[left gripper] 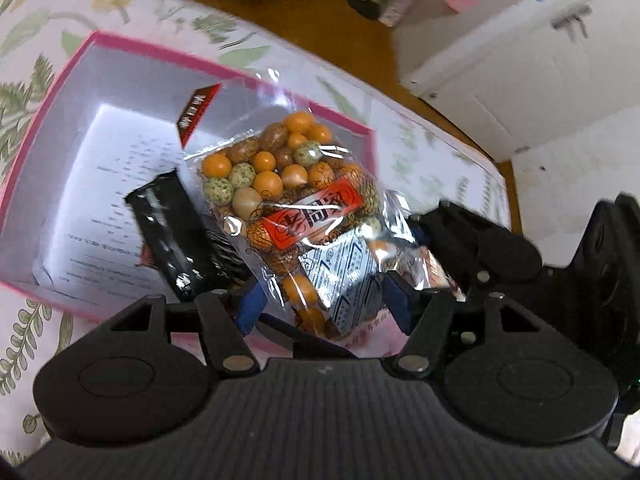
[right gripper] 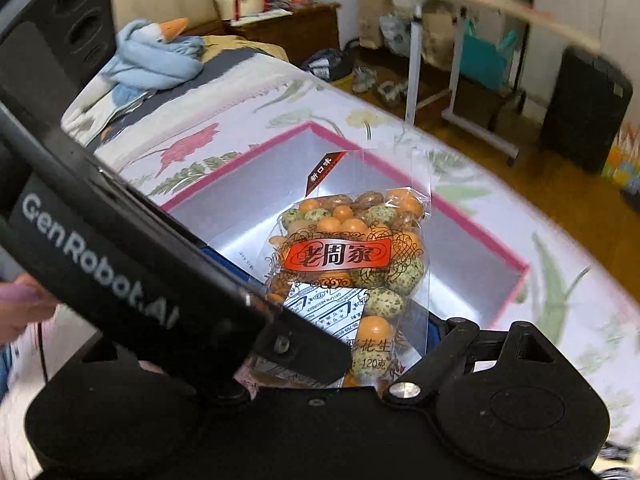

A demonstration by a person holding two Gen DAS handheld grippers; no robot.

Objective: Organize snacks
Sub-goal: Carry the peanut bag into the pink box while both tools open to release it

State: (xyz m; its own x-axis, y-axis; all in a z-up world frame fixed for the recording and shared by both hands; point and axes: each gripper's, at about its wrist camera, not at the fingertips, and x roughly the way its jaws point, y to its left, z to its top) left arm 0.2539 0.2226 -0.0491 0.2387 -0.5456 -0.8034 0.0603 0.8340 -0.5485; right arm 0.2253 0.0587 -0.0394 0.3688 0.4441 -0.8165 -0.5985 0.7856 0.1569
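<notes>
Plainly, both views look down into a shallow box with a pink rim and dull silver inner walls, sitting on a bed cover printed with green leaves and pink flowers. A clear, crinkly plastic bag of coated peanuts hangs over the box's open top. It holds round glossy nuts in orange, brown and speckled green, and carries a red label with ornate dark scrollwork and a white sachet tucked inside. The left gripper has blue pads on either side of the bag's lower end, jaws closed on it. The right gripper, of matte black plastic, also has the bag's bottom between its jaws, but the left tool crosses in front, so I cannot tell whether they press on it. A black glossy snack packet lies inside the box on a printed white sheet.
</notes>
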